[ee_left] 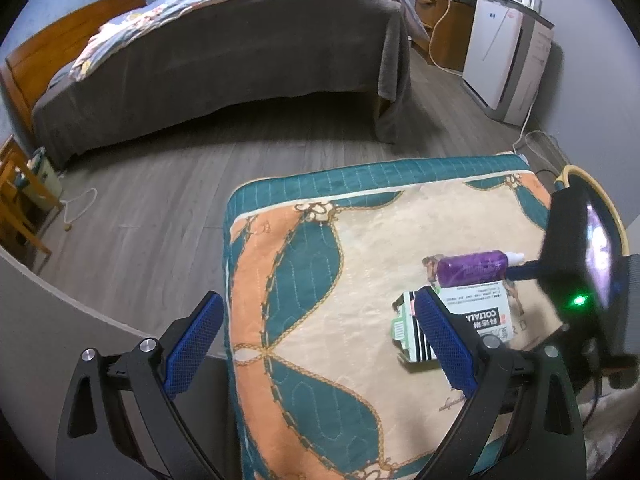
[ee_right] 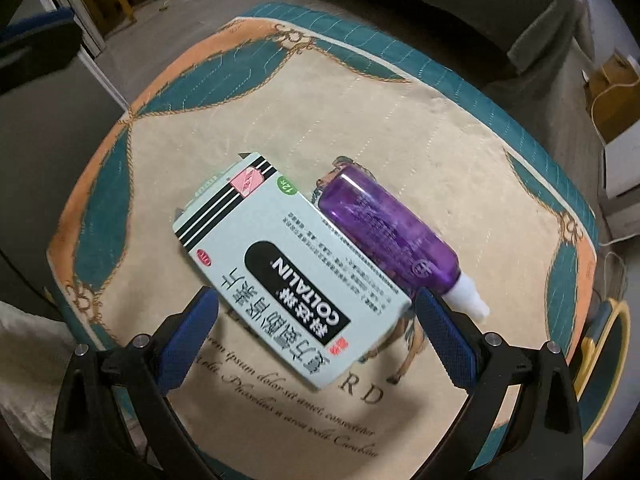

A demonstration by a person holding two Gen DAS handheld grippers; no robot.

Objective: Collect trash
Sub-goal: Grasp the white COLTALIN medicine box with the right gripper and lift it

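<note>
The medicine box [ee_right: 288, 268] lies flat on the quilted surface [ee_right: 400, 120], touching the purple bottle [ee_right: 394, 232]. It is probably light, crushable card; I'd pinch its long edges. My right gripper [ee_right: 312, 336] hovers wide over it, my left gripper [ee_left: 320, 344] wide too. Bed [ee_left: 240, 60] beyond.

**Handheld grippers: appearance**

Left gripper [ee_left: 316, 344]: two black angular finger arms with triangular cut-outs, each tipped by a blue pad [ee_left: 192, 344] of fine diamond-grid texture; round silver screws at the arm joints.

Right gripper [ee_right: 316, 338]: same build, black arms, blue textured pads [ee_right: 444, 340], silver screws. Seen from the left wrist, its black boxy body carries a lit green lamp.
</note>
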